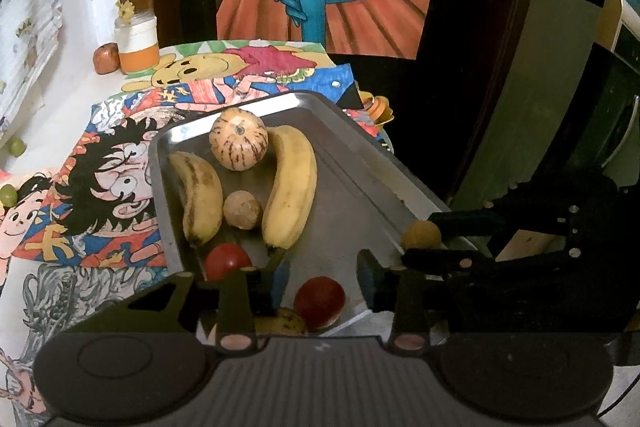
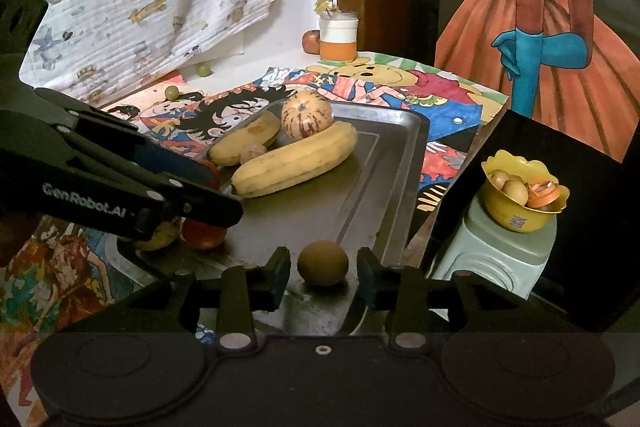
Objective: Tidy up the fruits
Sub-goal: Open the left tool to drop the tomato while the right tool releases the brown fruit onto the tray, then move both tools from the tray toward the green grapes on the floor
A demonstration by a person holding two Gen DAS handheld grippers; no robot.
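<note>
Both grippers sit over the near end of the metal tray (image 1: pixel 352 163), jaws apart, nothing pinched.

Left gripper (image 1: pixel 320 285) — released. A red fruit (image 1: pixel 319 301) lies on the tray between its fingers with a gap on each side. A spotted yellow fruit (image 1: pixel 282 323) sits just beside it, partly hidden by the gripper body. A second red fruit (image 1: pixel 228 261) is behind the left finger.

Right gripper (image 2: pixel 323 273) — also released. A small round brown fruit (image 2: pixel 323 262) rests on the tray between the fingers, clear of both pads.

Farther up the tray: two bananas, the left banana (image 1: pixel 200 199) and the right banana (image 1: pixel 290 187), with a small tan ball-shaped fruit (image 1: pixel 242 209) between them and a striped round melon (image 1: pixel 239 139) at their far ends, touching the right banana.

The tray sits on cartoon-print paper (image 1: pixel 100 163). Off the tray: two green grapes (image 2: pixel 188 81) on the table near the hanging cloth, a white-and-orange jar (image 2: pixel 338 37) with a small reddish fruit (image 2: pixel 311 41) beside it, and a yellow bowl (image 2: pixel 524 195) of small items off to the right.
</note>
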